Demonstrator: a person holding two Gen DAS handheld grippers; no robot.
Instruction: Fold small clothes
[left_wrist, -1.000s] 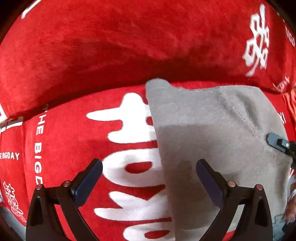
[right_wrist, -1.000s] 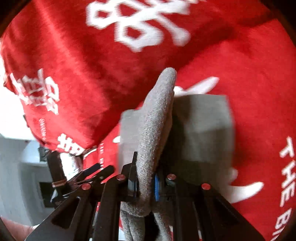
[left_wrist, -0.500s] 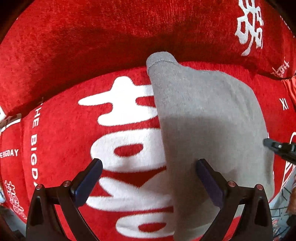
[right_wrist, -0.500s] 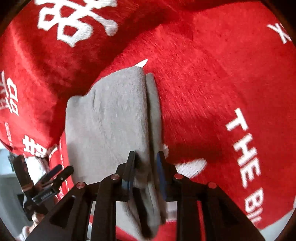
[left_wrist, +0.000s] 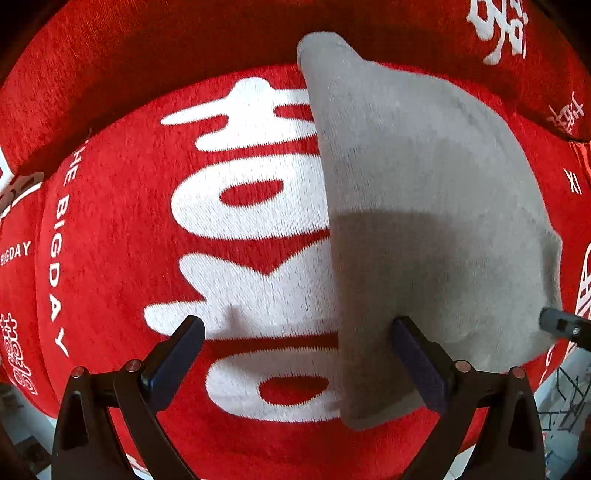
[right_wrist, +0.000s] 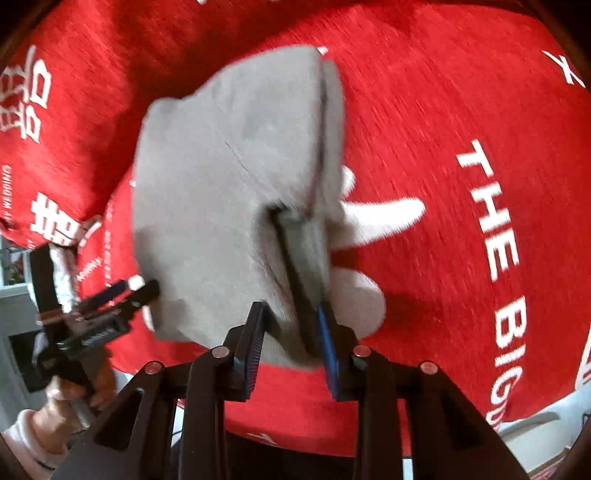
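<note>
A small grey garment (left_wrist: 424, 206) lies folded on a red cover with white lettering (left_wrist: 147, 221). My left gripper (left_wrist: 299, 354) is open, its right finger over the garment's left part, its left finger over the cover. In the right wrist view the garment (right_wrist: 229, 177) shows two stacked layers. My right gripper (right_wrist: 291, 332) has its jaws partly apart around the garment's near edge; the cloth still lies between them. The left gripper (right_wrist: 122, 291) shows at the left there. The right gripper's tip (left_wrist: 561, 325) shows at the garment's right edge.
The red cover's raised back (left_wrist: 184, 48) runs behind the garment. Its front edge (right_wrist: 369, 435) drops off close to my right gripper. Floor and furniture show at the lower corners.
The right gripper has carried the held edge over and down onto the garment, and its jaws have spread. The garment now lies flatter. The left gripper stayed open and drew closer to the cover.
</note>
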